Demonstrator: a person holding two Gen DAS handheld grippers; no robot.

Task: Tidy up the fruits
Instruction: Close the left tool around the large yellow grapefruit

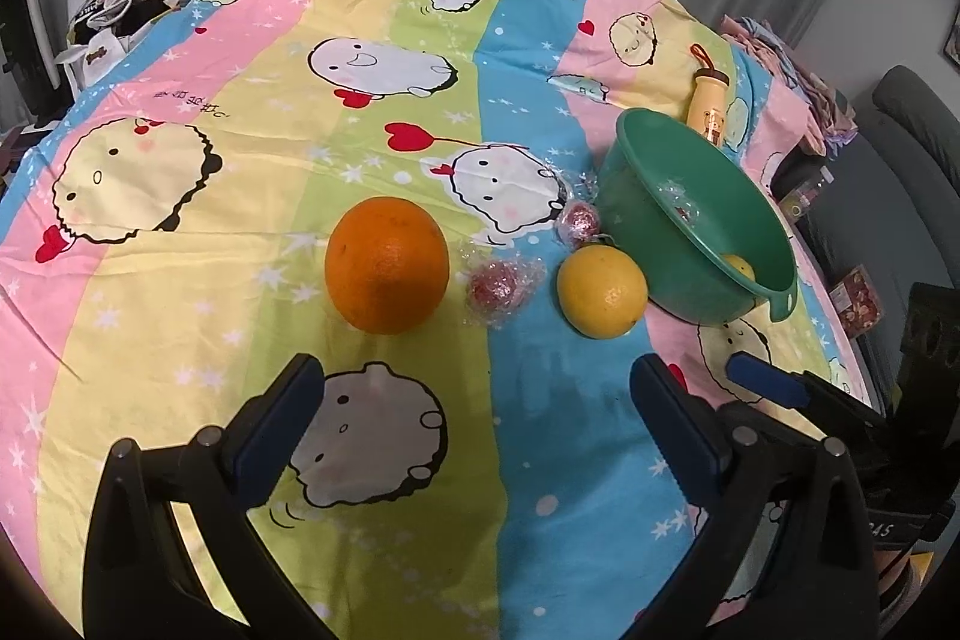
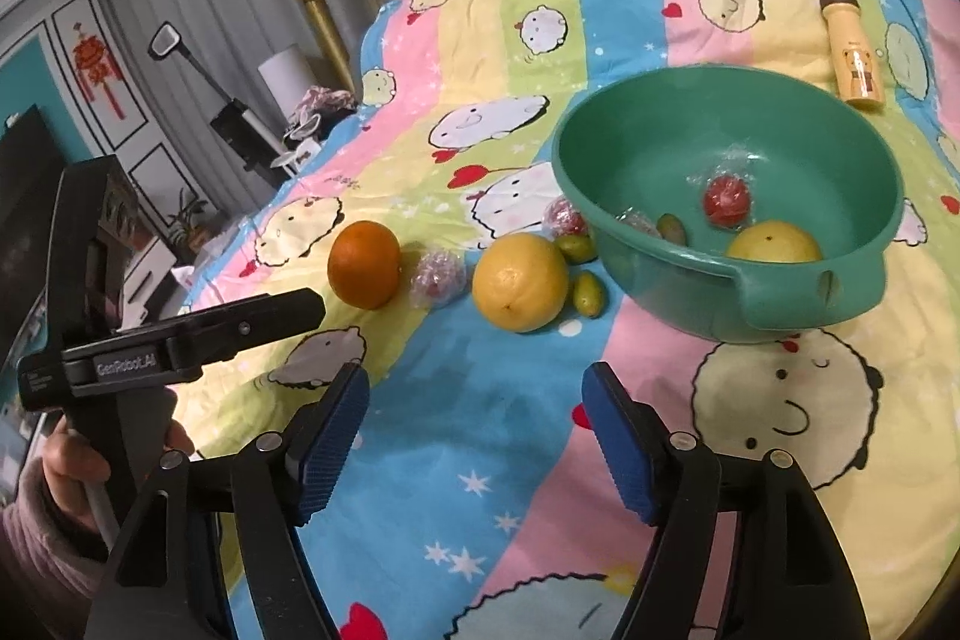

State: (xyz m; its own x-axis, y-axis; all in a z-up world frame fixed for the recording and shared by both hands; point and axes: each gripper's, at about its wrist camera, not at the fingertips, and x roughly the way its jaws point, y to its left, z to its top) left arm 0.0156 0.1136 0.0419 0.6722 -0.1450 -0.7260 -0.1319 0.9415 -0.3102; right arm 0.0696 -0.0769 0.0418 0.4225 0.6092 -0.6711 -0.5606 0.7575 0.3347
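Both sets of fingers stand wide with nothing between them: my left gripper [image 1: 474, 388] and right gripper [image 2: 474, 400] hover over the cartoon-print cloth [image 2: 480, 460] on the counter. Ahead lie one orange [image 1: 387, 265], a yellow citrus [image 1: 602, 291], two wrapped red fruits [image 1: 495, 283] and two small green fruits [image 2: 587, 295], their long axes pointing away from me. Nothing blocks them. Rightward, the green basin [image 2: 810, 292] holds another yellow citrus, a red fruit and a green one. One bottle [image 2: 855, 58] lies beyond.
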